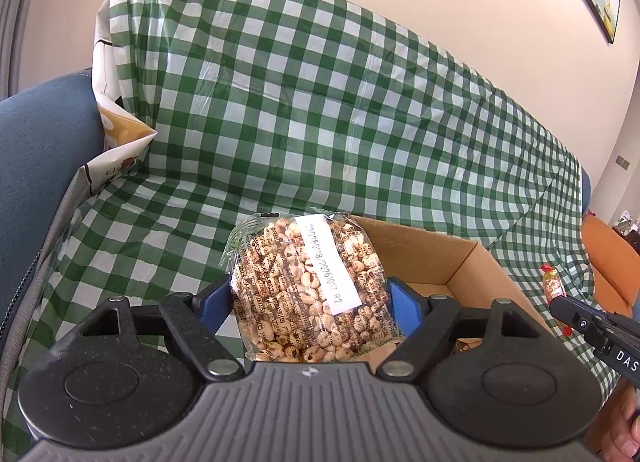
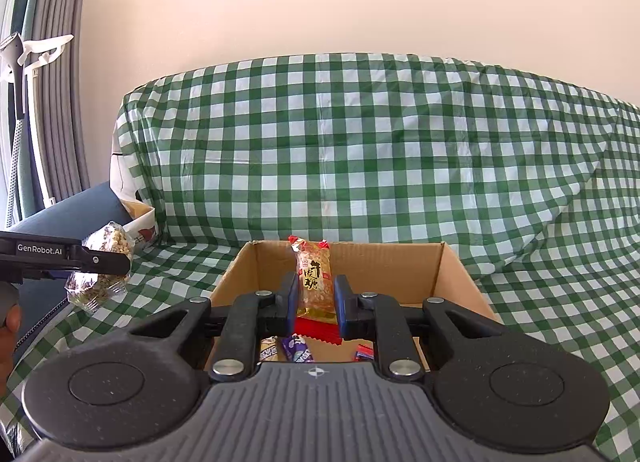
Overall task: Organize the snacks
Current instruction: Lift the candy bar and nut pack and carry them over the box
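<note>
My left gripper (image 1: 310, 298) is shut on a clear pack of puffed-grain snack (image 1: 308, 286) with a white date label, held upright just left of the open cardboard box (image 1: 452, 258). From the right wrist view that pack (image 2: 102, 266) hangs left of the box beside the left gripper's finger (image 2: 104, 260). My right gripper (image 2: 316, 302) is shut on a small gold-and-red nougat candy packet (image 2: 315, 282), upright over the box (image 2: 436, 262). Inside the box lie a purple wrapper (image 2: 298, 348), a red one (image 2: 363, 350) and another snack.
A green-and-white checked cloth (image 2: 360, 165) covers the sofa seat and back. A blue armrest (image 1: 44, 157) and a printed paper bag (image 1: 116, 141) stand at the left. An orange cushion (image 1: 608, 262) lies at the right. The right gripper's finger (image 1: 576, 316) shows at the right edge.
</note>
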A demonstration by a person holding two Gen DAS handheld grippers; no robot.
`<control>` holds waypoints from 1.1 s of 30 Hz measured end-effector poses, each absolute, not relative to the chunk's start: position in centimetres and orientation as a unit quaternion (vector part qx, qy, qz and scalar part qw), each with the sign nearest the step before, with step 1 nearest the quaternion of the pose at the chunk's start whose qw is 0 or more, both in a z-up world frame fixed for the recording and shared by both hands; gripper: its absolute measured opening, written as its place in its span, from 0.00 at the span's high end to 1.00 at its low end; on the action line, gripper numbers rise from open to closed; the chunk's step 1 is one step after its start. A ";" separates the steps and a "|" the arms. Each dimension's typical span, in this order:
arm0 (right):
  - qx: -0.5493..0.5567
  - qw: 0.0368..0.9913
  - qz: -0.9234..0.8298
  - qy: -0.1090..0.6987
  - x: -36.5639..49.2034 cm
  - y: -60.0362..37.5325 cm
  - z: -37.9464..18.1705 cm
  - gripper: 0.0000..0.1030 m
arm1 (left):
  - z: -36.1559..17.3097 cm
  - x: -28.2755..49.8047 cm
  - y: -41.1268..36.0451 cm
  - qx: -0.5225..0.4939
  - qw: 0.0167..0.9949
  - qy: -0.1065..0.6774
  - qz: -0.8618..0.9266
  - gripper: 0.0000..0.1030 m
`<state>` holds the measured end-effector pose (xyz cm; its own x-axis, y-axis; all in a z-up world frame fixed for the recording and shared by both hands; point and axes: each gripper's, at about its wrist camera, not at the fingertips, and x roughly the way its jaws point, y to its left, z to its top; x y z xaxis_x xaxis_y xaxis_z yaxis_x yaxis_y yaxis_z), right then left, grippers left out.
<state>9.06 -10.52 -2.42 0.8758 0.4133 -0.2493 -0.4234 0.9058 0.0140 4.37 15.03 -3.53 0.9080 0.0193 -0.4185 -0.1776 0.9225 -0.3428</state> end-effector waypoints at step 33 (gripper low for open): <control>0.008 0.984 0.136 0.111 9.9 -13.0 -2.7 0.81 | -2.3 5.7 10.4 -0.187 0.970 0.155 -0.022 0.18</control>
